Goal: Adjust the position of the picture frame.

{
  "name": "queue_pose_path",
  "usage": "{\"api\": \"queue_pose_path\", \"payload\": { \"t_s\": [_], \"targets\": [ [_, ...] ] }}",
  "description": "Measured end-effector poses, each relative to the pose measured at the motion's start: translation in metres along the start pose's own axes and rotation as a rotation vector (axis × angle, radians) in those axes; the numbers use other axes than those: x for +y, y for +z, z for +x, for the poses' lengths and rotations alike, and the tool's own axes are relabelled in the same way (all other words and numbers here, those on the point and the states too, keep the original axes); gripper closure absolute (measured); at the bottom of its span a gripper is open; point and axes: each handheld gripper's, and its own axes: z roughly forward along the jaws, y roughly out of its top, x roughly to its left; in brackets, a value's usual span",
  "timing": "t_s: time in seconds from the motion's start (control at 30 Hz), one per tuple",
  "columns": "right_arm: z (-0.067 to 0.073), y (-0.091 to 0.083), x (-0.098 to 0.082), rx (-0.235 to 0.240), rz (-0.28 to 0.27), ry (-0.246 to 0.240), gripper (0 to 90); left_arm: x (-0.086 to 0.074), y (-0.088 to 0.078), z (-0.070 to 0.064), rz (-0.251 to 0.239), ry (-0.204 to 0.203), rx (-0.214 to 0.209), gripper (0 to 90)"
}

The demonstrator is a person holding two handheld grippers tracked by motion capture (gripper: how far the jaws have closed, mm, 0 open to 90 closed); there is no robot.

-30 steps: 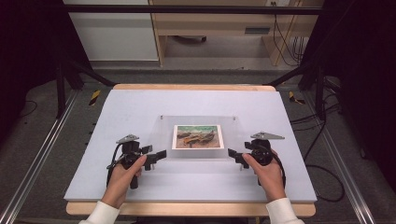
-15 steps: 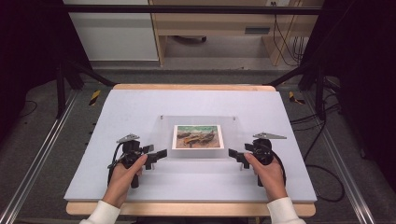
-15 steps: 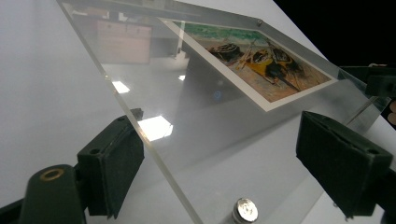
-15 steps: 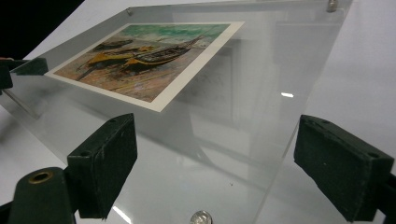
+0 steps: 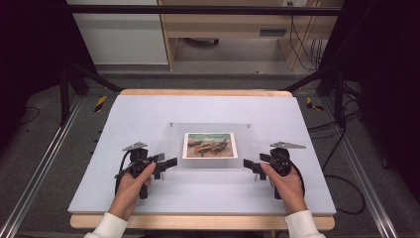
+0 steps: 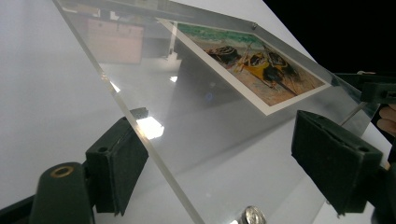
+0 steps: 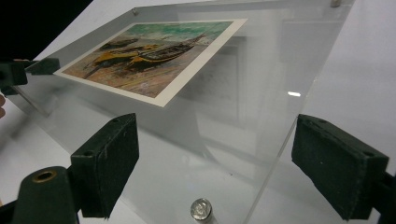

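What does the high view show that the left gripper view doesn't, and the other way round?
High view: the whole white table, the left hand and right hand, the floor around. Left gripper view: close up, the thick edge of the clear frame and a silver bolt at its corner, between the left gripper's fingers, which have just been closing but are not yet clamped. Both: the clear frame and the boat picture inside it.

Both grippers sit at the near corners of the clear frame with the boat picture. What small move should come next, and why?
Probably close both sets of jaws on the near corners. The left gripper and the right gripper each straddle a near corner of the clear acrylic frame, and their jaws stand wide, pads apart from the plate. The left jaws have just been closing slightly. Neither has a hold yet, so lifting must wait.
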Motion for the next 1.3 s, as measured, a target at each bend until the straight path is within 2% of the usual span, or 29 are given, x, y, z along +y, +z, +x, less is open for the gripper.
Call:
{"api": "queue_pose_path", "payload": {
  "t_s": [0.37, 0.47, 0.87, 1.03, 1.17, 1.3],
  "targets": [
    [-0.004, 0.000, -0.002, 0.031, 0.002, 0.030, 15.2, 0.000, 0.000, 0.001, 0.001, 0.004, -0.003, 18.6],
    [-0.005, 0.002, -0.002, 0.060, 0.011, 0.053, 15.4, 0.001, 0.000, 0.001, 0.002, 0.004, -0.002, 18.6],
    [-0.002, 0.003, -0.001, 0.025, 0.010, 0.057, 17.3, 0.002, -0.001, 0.000, 0.009, 0.001, 0.015, 21.0],
    [0.001, 0.003, 0.001, 0.009, 0.012, 0.030, 17.7, 0.005, -0.002, -0.005, 0.022, 0.021, 0.045, 20.9],
    [0.003, 0.005, 0.006, -0.014, -0.009, -0.010, 19.1, 0.011, 0.000, -0.007, -0.004, 0.064, 0.087, 21.2],
    [0.003, 0.009, 0.010, -0.037, -0.032, -0.051, 19.7, 0.013, 0.001, -0.006, -0.022, 0.084, 0.098, 22.2]
  ]
}}
